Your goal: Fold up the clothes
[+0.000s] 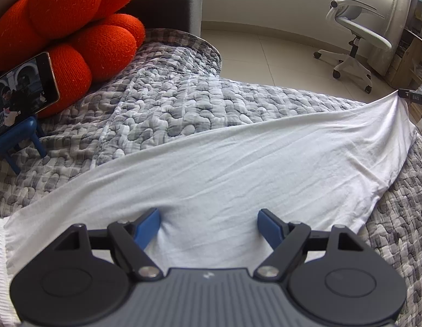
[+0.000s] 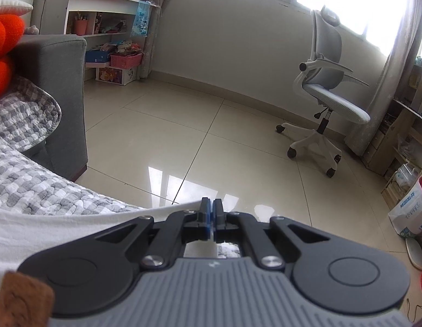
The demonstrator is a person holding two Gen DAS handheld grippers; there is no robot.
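Note:
A white garment point(image 1: 238, 169) lies stretched across the grey checked quilt point(image 1: 170, 103). My left gripper point(image 1: 208, 223) is open, its blue pads resting on the cloth near its close edge, one on each side of a small pucker. My right gripper point(image 2: 211, 212) is shut on the garment's far corner; the white cloth point(image 2: 75, 223) runs left from its pads, pulled taut. In the left wrist view the right gripper's tip point(image 1: 412, 96) shows at the far right, holding that corner up off the quilt.
An orange knotted cushion point(image 1: 75, 27) and a phone point(image 1: 23, 87) on a blue stand sit at the left on the quilt. A grey sofa arm point(image 2: 61, 95), tiled floor point(image 2: 211, 136), a white office chair point(image 2: 328, 103) and shelves point(image 2: 102, 27) lie beyond.

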